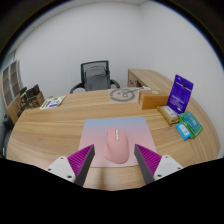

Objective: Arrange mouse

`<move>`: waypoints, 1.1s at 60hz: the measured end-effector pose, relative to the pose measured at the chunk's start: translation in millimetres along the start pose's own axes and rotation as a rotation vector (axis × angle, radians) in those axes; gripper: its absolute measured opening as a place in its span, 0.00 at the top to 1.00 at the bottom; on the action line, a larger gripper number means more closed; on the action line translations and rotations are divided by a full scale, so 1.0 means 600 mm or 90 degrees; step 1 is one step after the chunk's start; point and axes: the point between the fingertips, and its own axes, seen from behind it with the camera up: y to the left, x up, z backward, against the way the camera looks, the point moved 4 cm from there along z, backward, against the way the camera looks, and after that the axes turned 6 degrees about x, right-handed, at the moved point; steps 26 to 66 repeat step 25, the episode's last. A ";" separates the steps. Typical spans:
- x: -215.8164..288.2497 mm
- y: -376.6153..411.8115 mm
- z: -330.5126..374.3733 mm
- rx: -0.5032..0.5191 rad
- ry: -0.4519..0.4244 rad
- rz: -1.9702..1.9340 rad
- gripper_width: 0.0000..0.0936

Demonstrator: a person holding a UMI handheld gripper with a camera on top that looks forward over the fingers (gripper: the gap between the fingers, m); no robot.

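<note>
While our hand-held gripper [112,166] hangs low over the tabletop [60,125] with its fingers spread wide apart, the pink mouse [115,146] lies on the pale mouse mat [95,133], just ahead of the fingertips and centred in the gap between them, with clear room at either side. Nothing is gripped yet, so we judge that we are at the approach, before the grasp. The next move, as we read it, calls for easing forward until the pads [80,160] flank the body of the mouse, then closing evenly on its sides; its rounded shell could slip if we pinch too near the tail end.

For room, the mat gives flat open ground all around the mouse, and bare wood lies to the left of it. To the right we see boxes [187,125], a purple card [181,94] standing upright and a brown box [153,100], all well apart from the mouse. A chair [96,75] stands beyond the far edge, and the near edge of the tabletop runs close beneath the fingers, so we would not drag backward.
</note>
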 end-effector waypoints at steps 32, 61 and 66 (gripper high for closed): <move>-0.129 0.102 0.305 -0.043 -0.021 -0.093 0.11; -0.129 0.102 0.305 -0.043 -0.021 -0.093 0.11; -0.129 0.102 0.305 -0.043 -0.021 -0.093 0.11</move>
